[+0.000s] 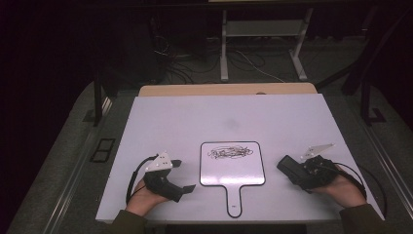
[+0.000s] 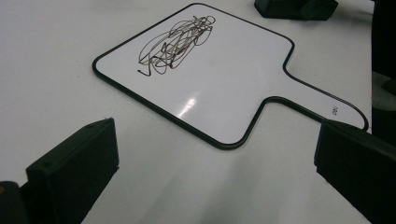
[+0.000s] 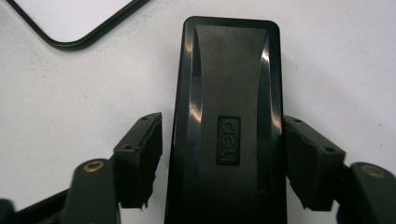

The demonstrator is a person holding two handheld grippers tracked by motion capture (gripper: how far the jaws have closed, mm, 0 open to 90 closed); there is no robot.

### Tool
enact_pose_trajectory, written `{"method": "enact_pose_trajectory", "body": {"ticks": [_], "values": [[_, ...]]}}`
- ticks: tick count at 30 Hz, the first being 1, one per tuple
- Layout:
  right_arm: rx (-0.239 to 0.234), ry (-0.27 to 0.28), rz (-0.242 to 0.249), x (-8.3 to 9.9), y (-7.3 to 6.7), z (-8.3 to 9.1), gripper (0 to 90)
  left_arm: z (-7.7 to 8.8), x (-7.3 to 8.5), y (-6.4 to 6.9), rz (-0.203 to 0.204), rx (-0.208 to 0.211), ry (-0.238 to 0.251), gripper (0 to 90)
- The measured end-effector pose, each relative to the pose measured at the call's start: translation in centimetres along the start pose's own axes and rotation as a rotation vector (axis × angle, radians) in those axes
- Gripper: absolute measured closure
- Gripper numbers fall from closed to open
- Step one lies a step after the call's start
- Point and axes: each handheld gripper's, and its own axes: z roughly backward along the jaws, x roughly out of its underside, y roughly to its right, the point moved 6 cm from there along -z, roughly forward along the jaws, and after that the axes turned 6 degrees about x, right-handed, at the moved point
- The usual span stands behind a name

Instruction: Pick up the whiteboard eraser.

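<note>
Right claw (image 3: pixel 223 154): jaws around the black eraser (image 3: pixel 229 116), pads at its sides.
Left claw (image 2: pixel 215 158): jaws wide apart, nothing between them.
Whiteboard (image 1: pixel 233 165): scribbled, flat on the surface (image 1: pixel 195 117).

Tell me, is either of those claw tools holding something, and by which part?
The right gripper has the black eraser between its jaws, clamped across its long sides near the end closest to the hand. The left gripper stands open, holding nothing.
</note>
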Motion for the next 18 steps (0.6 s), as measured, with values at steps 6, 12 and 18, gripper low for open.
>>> {"method": "enact_pose_trajectory", "body": {"ticks": [6,12,18], "values": [[0.006,-0.004,-0.001,0.05,0.17,-0.06,37.1,0.11,-0.04,-0.01,0.002,0.000,0.005,0.0],[0.007,-0.006,0.006,0.00,0.21,-0.05,37.8,0.18,-0.04,0.00,-0.002,0.001,0.002,0.0],[0.019,-0.008,0.020,-0.13,0.01,-0.07,38.2,0.11,-0.03,0.03,-0.002,0.002,0.000,0.0]]}}
